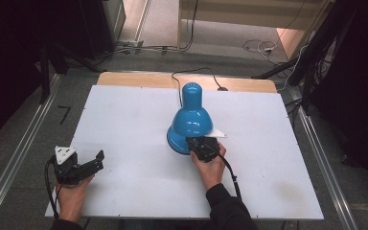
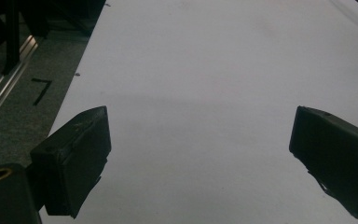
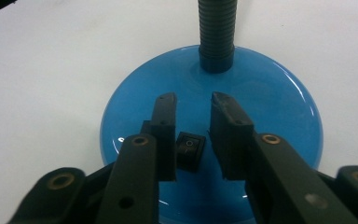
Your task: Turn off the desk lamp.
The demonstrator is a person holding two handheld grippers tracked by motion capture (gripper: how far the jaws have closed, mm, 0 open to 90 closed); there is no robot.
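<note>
- Blue enamel desk lamp [image 1: 190, 120]: stands a little right of the middle of the white counter [image 1: 124, 124], nearer the far edge than the near one. Shade bowed low over its own round base [image 3: 242, 98]; ribbed grey neck [image 3: 217, 32] rises from the far side of the base.
- Black rocker switch [image 3: 189, 148]: set in the near part of the base, lying between the two black jaws of the right claw [image 3: 193, 100].
- Right claw, state: jaws parted by a narrow gap, tips over the base either side of the switch, pads pressing on nothing; whether a tip touches the enamel cannot be told.
- Left claw [image 2: 200, 135]: jaws wide apart, nothing between them, held above bare counter near the near-left corner, well apart from the lamp.
- Progress, as judged: the work appears to be operating the switch. Approach done; claw lined up on it. No glow shows under the shade, so the lamp reads as unlit and the press seems left to do.
- Lamp cord [image 1: 191, 72]: runs off the far edge, behind the lamp, away from both hands.
- Open room: broad bare counter to the left and along the near edge. The shade overhangs the right claw closely, so little headroom there; withdrawal toward the near edge looks unobstructed.
</note>
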